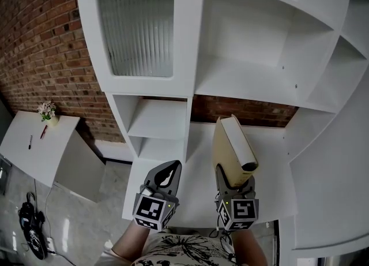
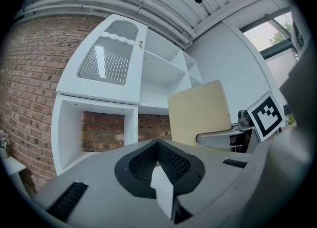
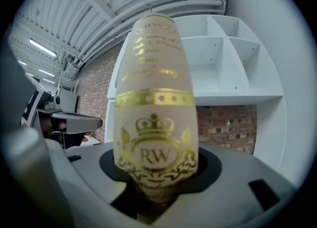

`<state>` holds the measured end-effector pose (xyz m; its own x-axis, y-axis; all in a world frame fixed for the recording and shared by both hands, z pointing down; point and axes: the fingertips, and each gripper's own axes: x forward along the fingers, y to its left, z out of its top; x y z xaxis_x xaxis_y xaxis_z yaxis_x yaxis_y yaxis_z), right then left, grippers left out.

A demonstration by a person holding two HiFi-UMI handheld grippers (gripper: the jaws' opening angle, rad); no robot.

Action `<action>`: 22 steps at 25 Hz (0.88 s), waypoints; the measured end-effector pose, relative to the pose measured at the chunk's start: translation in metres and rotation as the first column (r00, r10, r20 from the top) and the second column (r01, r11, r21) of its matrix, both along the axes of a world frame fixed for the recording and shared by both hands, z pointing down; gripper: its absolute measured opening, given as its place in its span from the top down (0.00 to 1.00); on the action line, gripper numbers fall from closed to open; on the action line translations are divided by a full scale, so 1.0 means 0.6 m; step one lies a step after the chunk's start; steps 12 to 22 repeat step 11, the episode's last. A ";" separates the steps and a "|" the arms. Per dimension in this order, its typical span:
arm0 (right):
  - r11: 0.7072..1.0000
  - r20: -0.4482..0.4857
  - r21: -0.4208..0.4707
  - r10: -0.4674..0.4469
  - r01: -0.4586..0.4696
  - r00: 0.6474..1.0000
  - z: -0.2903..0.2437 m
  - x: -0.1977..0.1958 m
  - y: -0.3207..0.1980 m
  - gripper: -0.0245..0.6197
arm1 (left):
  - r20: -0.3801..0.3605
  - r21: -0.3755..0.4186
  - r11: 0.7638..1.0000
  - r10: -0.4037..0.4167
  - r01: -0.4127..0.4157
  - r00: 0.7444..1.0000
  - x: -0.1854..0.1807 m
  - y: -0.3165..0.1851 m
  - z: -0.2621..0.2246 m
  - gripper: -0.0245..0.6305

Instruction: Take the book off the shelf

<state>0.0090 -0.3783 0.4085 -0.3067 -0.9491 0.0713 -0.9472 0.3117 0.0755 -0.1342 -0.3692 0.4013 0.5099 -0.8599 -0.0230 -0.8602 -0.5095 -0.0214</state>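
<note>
**Book clear of the shelf, pinched in my right tool**

The book [image 1: 233, 146] is out. It is cream with a gold crown and letters on its spine, and it stands up from my right gripper [image 1: 234, 183] in the open air in front of the white shelf unit [image 1: 259, 80]. As far as I can see it touches none of the boards. The jaws pinch it at its lower end, spine facing the right gripper's camera. Most of its length rises above the grip, so I judge it top-heavy. The way to do this well is to hold the squeeze steady, bring it toward me in a straight line and avoid any twist of the wrist that could lever it loose.

My left gripper [image 1: 167, 172] hangs just beside it, jaws pressed together on nothing. It is free to steady the book's cover if it starts to tip.

Around me, the door with ribbed glass [image 1: 138, 31] is up on the left, and open compartments and the brick wall [image 1: 40, 40] lie behind. The side panel curving in at the right is the nearest thing to clip. Well off to the left stands a small table [image 1: 23, 155] with a little flower pot [image 1: 47, 112], with cables [image 1: 29, 224] on the floor below. None of that is in my path.
</note>
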 end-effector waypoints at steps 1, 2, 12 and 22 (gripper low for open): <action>1.000 -0.001 -0.001 -0.001 0.001 1.000 0.001 -0.001 -0.001 0.61 | 0.000 -0.004 1.000 0.000 0.000 1.000 -0.001 -0.001 0.002 0.95; 1.000 -0.003 -0.003 -0.001 0.001 1.000 0.001 -0.001 -0.002 0.61 | -0.001 -0.009 1.000 -0.001 0.001 1.000 -0.001 -0.003 0.005 0.95; 1.000 0.004 -0.005 0.004 -0.004 1.000 -0.001 0.002 -0.015 0.61 | -0.002 -0.023 1.000 -0.011 0.011 1.000 -0.007 -0.017 0.012 0.95; 1.000 0.004 -0.005 0.004 -0.004 1.000 -0.001 0.002 -0.015 0.61 | -0.002 -0.023 1.000 -0.011 0.011 1.000 -0.007 -0.017 0.012 0.95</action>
